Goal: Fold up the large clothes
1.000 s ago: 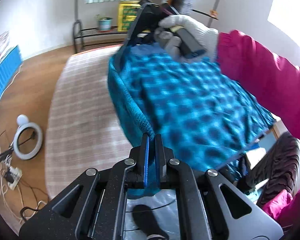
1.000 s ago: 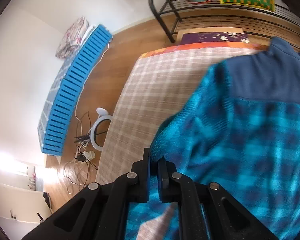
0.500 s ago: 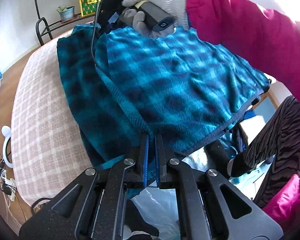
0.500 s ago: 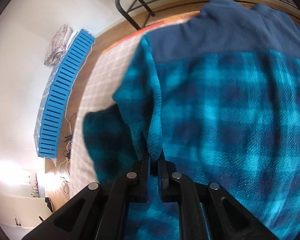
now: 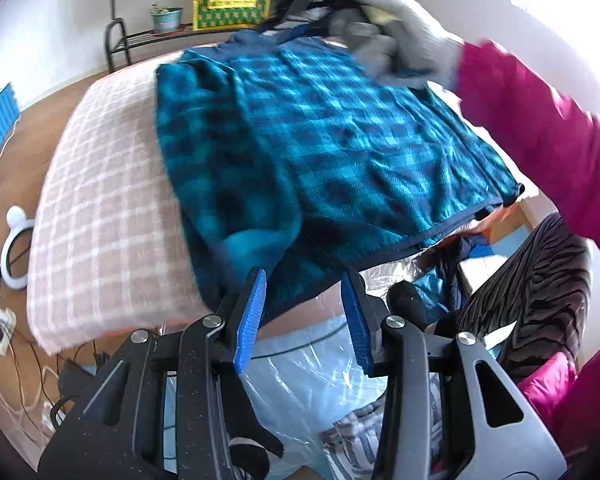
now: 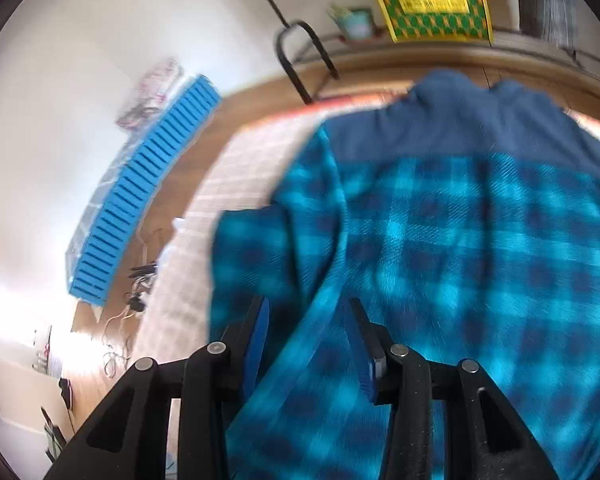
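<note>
Teal-and-navy plaid fleece shirt spread on pink checked bed, filling frame centre. Left tool and right tool just opened, jaws spread, fabric lying unpinched between them.

Shirt spread flat on bed, toward bed's right side; bare bed cover to its left. One sleeve folded in over shirt's left part. Shirt hem at near bed edge, collar at far end. Left gripper at near hem, jaws apart, off cloth. Right gripper over shirt near folded sleeve. Shelf rack behind bed. Ring light on floor left of bed. Plastic bag on floor before bed.
</note>
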Tool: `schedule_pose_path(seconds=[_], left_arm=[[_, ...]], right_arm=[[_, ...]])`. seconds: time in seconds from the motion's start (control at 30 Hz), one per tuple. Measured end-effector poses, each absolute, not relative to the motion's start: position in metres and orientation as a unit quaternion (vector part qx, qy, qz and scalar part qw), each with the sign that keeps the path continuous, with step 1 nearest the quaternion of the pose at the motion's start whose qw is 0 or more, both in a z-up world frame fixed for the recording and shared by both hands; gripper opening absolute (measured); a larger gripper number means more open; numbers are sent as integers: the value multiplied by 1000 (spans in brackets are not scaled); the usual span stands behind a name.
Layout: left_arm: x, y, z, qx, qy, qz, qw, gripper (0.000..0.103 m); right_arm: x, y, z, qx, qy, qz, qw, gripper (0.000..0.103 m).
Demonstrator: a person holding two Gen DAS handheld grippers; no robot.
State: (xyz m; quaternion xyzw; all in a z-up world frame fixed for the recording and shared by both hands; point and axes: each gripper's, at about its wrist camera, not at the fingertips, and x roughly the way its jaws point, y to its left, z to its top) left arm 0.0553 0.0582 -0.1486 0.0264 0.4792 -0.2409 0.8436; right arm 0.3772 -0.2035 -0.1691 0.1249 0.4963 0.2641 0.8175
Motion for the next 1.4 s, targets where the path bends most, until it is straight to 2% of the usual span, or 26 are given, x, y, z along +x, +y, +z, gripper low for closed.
schedule_pose_path(seconds=[0.2,0.43,0.57,0.63,0.7,0.8,0.87,0.9,0.97,1.03,1.1,1.17,1.27,1.3,1.33,1.37,1.4], left_arm=[[54,89,-143,-21,466,-198,862,40],[66,107,-167,-77,470,-181,860,40],[78,92,-188,-61,487,-184,852,40],[85,85,-197,-48,491,-173,852,40],[88,84,-206,-42,492,-165,854,40],[92,77,-220,-18,495,-160,854,39],[94,72,-227,7,497,-155,854,15],[95,71,-228,13,496,-153,855,9],[95,71,-221,22,482,-152,863,8],[91,70,-205,42,460,-152,874,8],[83,67,-185,73,433,-148,886,8],[70,62,-167,114,400,-148,897,8],[47,53,-174,177,385,-150,893,10],[45,54,-186,179,408,-153,882,19],[44,57,-196,168,432,-159,872,23],[43,61,-201,153,444,-161,868,23],[42,67,-204,128,456,-161,866,23]], right_arm=[[292,-221,-116,111,459,295,831,42],[188,-215,-128,78,482,340,804,39],[159,-205,-134,52,484,341,804,40],[156,-201,-143,42,493,332,803,43],[162,-198,-159,40,508,320,799,55],[174,-190,-192,58,545,307,778,56],[184,-182,-215,73,569,303,761,55],[188,-177,-224,74,577,304,754,54],[195,-165,-242,71,591,303,744,50],[198,-155,-255,69,604,306,733,38],[201,-145,-266,79,614,319,717,17],[200,-141,-267,100,610,344,707,5],[194,-136,-261,68,599,344,720,5],[191,-134,-260,44,596,337,728,9],[189,-134,-260,26,594,329,734,10],[188,-134,-260,18,596,326,734,12],[188,-136,-260,9,597,322,735,19]])
